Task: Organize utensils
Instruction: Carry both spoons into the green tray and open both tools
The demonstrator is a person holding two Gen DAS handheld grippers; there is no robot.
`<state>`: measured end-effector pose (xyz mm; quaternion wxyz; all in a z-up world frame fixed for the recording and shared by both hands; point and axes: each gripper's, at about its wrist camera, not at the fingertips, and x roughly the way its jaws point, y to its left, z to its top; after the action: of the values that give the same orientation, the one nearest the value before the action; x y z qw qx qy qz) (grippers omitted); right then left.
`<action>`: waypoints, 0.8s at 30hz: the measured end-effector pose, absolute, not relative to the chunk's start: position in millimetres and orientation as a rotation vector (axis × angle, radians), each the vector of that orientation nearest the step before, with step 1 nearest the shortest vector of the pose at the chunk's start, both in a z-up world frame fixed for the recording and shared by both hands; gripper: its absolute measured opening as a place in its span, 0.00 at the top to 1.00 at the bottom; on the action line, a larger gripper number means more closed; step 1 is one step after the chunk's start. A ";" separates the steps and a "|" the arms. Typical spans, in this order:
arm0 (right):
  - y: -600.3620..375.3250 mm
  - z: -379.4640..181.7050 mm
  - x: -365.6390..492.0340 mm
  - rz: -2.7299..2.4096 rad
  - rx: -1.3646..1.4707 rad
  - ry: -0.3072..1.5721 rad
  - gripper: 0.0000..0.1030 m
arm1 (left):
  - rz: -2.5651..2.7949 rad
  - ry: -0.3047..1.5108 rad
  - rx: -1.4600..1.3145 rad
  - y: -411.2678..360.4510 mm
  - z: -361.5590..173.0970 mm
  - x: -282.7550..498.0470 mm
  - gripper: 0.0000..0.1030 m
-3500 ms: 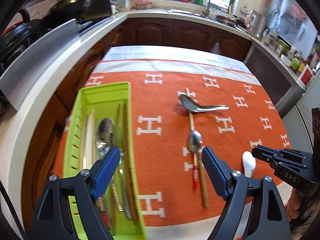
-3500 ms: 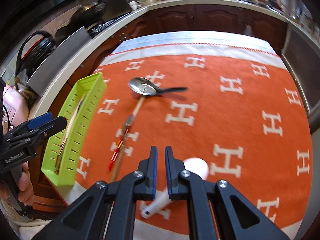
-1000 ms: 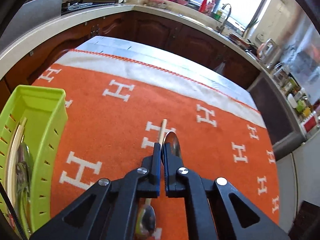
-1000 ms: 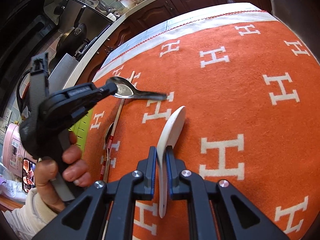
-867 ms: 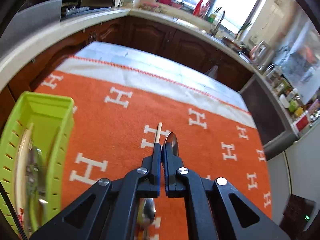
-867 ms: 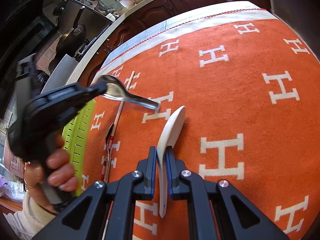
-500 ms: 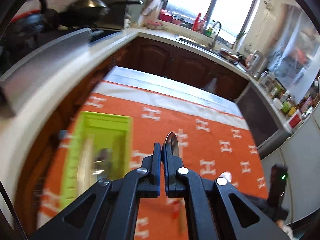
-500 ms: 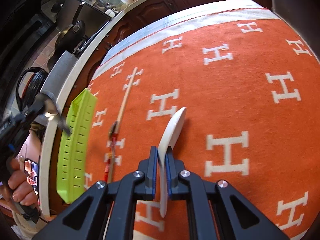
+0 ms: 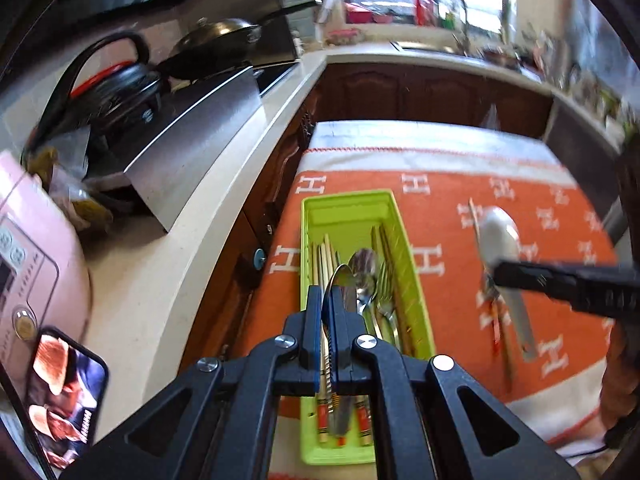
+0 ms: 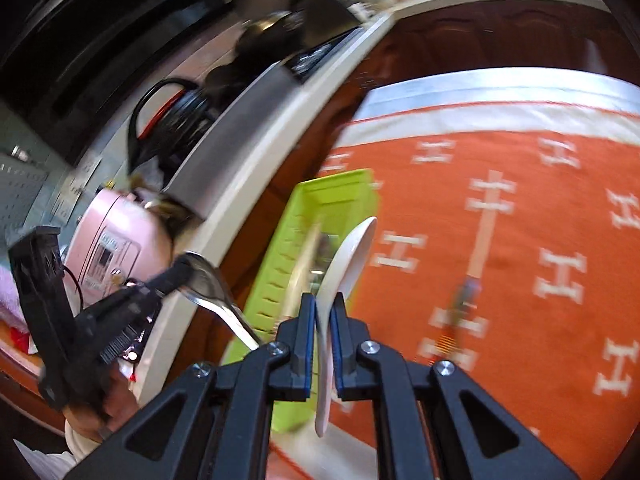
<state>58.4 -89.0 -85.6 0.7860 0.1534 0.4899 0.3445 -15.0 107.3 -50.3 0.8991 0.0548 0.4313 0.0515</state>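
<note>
Currently the left tool (image 9: 327,312) is clamped on a metal spoon (image 9: 338,284), whose bowl stands edge-on above the blue pads, which are pressed together on it. Directly below and ahead of this tool lies the green tray (image 9: 416,280), resting on the orange cloth (image 9: 448,216) that covers the worktop. Inside the tray, just beyond the left tool's tips, lie chopsticks (image 9: 325,256), another spoon (image 9: 363,268) and a fork (image 9: 385,296), all lengthwise.

The right tool (image 10: 323,320) is closed on a white spoon (image 10: 352,256): its handle passes between the pads and hangs below them, and its bowl rises above and ahead of the tips. From this tool, the tray sits ahead and slightly to the left, close to the white spoon's bowl.

To the right of the right tool, a single chopstick (image 10: 482,240) and a utensil with a red striped handle (image 10: 456,320) lie on the cloth, apart from the tray; this part is blurred.

In the right wrist view the left tool appears at lower left, gripped by a hand (image 10: 100,404), with the metal spoon's handle pointing down toward the tray's near end.
</note>
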 end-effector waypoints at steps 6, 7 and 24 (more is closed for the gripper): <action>-35.5 -99.8 67.4 0.804 0.272 1.111 0.93 | 0.069 0.954 0.163 97.6 -80.1 -2.2 0.99; -30.9 -103.8 68.1 0.798 0.259 1.117 0.93 | 0.067 0.963 0.152 98.7 -84.0 1.0 0.98; -17.5 -114.6 90.3 0.726 0.181 1.113 0.89 | 0.128 0.982 -0.093 143.0 -103.5 29.1 0.27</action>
<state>90.3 -17.5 -114.6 0.7836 0.0841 0.5156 0.3363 29.1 143.0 -103.5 0.8790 -0.0447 0.4708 0.0613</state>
